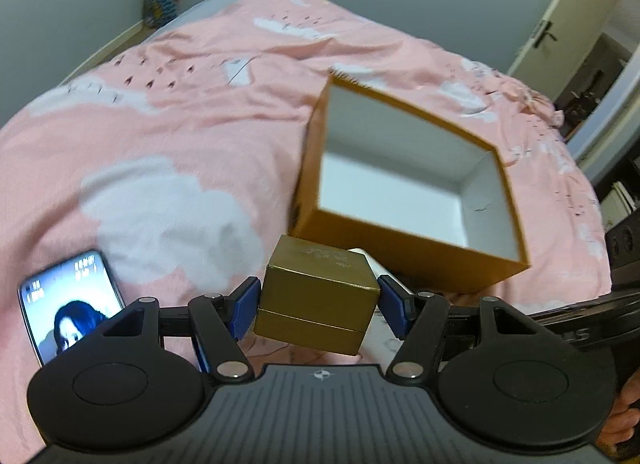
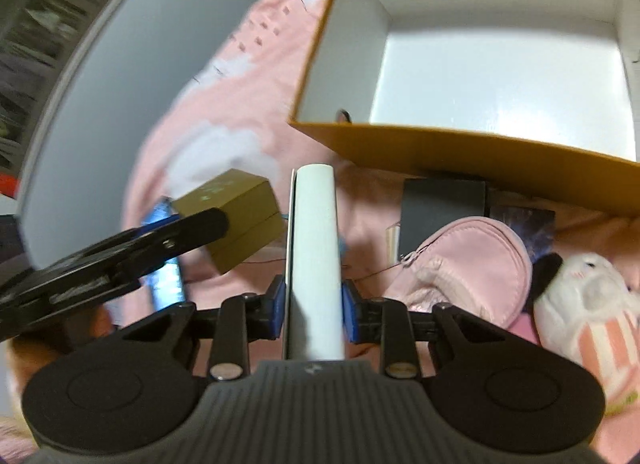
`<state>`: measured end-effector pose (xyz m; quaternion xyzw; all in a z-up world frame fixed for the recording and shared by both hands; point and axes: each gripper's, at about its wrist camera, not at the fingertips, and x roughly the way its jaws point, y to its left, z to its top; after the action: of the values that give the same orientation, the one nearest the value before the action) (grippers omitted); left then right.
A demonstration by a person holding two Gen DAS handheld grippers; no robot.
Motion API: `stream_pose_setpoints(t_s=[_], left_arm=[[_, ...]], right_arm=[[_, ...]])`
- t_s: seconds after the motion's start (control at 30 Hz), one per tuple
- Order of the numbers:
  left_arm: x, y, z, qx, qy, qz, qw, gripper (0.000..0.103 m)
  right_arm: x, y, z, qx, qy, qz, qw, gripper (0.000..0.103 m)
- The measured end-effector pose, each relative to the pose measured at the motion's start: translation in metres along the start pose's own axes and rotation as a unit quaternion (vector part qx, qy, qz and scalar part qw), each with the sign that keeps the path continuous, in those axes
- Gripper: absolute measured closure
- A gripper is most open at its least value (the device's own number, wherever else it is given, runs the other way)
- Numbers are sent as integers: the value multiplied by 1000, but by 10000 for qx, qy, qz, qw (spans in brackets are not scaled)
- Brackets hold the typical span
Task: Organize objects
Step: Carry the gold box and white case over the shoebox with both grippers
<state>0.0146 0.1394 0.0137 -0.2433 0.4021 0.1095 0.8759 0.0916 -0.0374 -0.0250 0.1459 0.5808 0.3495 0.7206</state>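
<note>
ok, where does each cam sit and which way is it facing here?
Left wrist: sits behind the left tongs, looking forward and down over the pink bedspread at the open orange box; its blue pads clamp a small gold box; a phone lies left.
Right wrist: sits behind the right tongs, which clamp a white book; it faces the same orange box, with a pink pouch and plush toy at right.
Shared: orange box, gold box, left tongs, bedspread.

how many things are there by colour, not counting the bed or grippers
gold: 1, small box
orange: 1, big open box
white: 2, flat box, plush toy
pink: 1, pouch
black: 2, phone, card
total: 7
</note>
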Motion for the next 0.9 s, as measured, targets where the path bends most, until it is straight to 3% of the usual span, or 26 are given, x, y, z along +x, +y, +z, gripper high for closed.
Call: stream_pose_setpoints(t_s=[0.2,0.37,0.6,0.73,0.9], left_arm=[[-9,-19,33,259,54,-265,9993,30],[9,-57,78,697,177,-439,9964,30],[99,-87,120,796,1495,-212,9853,30],[146,-93,126,791,2225,166,9716,30],[182,-87,131,680,2851,632,9540,30]], right_arm=[[-78,-9,1,174,-663,375,9969,73],[-118,-22,20,273,-1499,201,9881,73],[-116,-71,70,867,-2033,128,9752,73],[-92,-93,89,1036,-2021,-16,9739,73],[-67,-116,108,1102,-1738,-27,9786,73]])
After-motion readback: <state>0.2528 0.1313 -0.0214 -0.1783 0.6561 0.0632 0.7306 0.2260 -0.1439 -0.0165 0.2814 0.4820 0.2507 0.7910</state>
